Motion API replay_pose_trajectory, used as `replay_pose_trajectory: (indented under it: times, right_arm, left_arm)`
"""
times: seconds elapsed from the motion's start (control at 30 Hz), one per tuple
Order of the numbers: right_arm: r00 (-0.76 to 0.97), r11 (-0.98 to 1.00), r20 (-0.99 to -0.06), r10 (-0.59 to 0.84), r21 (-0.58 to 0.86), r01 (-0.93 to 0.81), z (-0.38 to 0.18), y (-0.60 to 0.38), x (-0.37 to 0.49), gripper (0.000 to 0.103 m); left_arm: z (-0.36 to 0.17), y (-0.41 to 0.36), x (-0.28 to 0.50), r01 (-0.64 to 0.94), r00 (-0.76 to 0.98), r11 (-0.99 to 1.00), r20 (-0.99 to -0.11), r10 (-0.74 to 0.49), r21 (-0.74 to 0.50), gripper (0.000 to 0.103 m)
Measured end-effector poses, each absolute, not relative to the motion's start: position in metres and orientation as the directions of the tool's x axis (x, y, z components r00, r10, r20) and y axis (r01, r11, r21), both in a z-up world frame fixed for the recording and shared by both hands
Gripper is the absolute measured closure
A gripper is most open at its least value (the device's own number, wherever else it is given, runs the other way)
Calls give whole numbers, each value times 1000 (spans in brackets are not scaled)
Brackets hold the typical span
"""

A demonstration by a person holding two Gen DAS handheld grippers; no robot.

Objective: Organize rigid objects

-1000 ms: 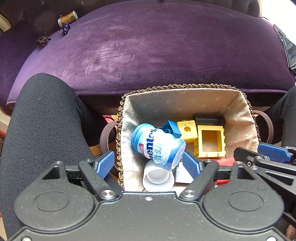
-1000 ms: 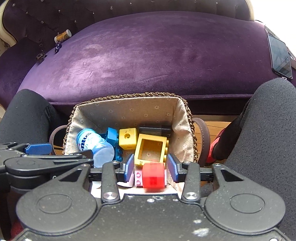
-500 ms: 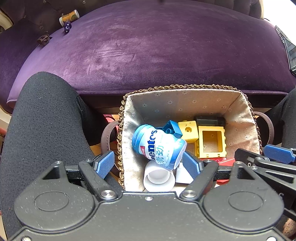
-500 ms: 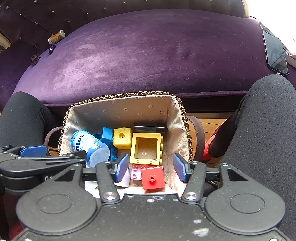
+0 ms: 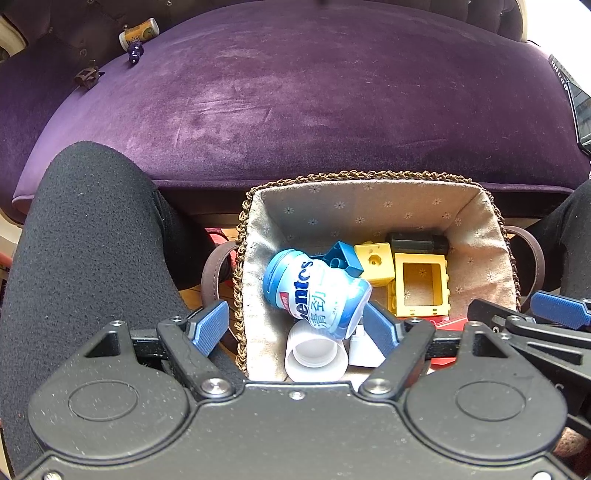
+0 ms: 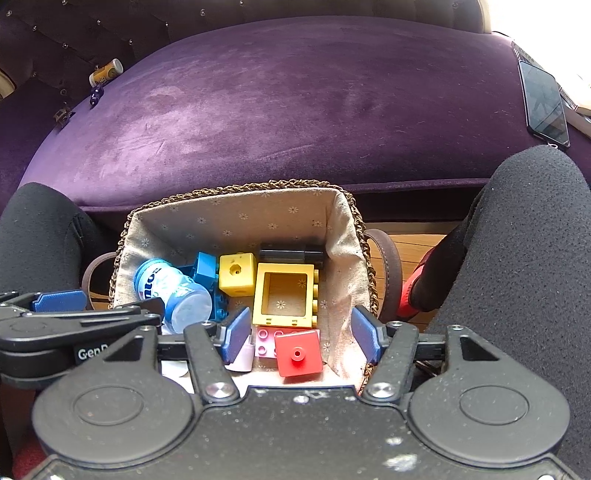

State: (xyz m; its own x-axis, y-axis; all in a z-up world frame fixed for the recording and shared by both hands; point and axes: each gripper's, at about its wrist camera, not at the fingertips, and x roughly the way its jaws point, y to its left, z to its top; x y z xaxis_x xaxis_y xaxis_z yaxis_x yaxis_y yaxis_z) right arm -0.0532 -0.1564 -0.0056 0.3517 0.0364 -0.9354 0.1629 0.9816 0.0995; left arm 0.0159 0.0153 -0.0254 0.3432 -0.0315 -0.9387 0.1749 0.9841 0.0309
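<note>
Red block [image 6: 297,352] — seemingly beside basket wall [image 6: 341,295].

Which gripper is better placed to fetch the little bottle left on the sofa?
Left. The small bottle lies at the sofa's far left, the left gripper is on that side, and both grippers are open and empty.

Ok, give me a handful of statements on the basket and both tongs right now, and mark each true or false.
1. The red block lies in the basket. True.
2. The right tongs grip the red block. False: they are open, the block loose between them.
3. The Mentos bottle stands upright. False: it lies tipped on its side.
4. The left tongs are open. True.
5. A phone lies on the purple cushion. True.
</note>
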Motion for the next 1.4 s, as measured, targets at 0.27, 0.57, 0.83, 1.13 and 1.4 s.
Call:
replay_pose_trajectory:
  times: [0.27, 0.57, 0.83, 1.13, 1.4]
  right_arm:
    - [349, 981, -937, 32, 96, 166, -6, -157, -53, 41]
    - [348, 981, -937, 29, 94, 170, -6, -157, -53, 40]
    - [346, 981, -938, 25, 89, 172, -8, -156, -53, 40]
    - [346, 981, -938, 24, 89, 174, -9, -156, -53, 40]
    - [345, 981, -938, 24, 89, 173, -8, -156, -52, 40]
  left_arm:
    - [-25, 16, 16, 172, 345, 985, -938, -37, 24, 28]
    - [-24, 18, 16, 169, 346, 986, -937, -46, 14, 29]
    - [-23, 18, 17, 165, 346, 986, -937, -58, -1, 29]
    - [-23, 19, 18, 165, 345, 986, -937, -61, -3, 29]
    - [-23, 18, 18, 165, 345, 986, -937, -62, -4, 29]
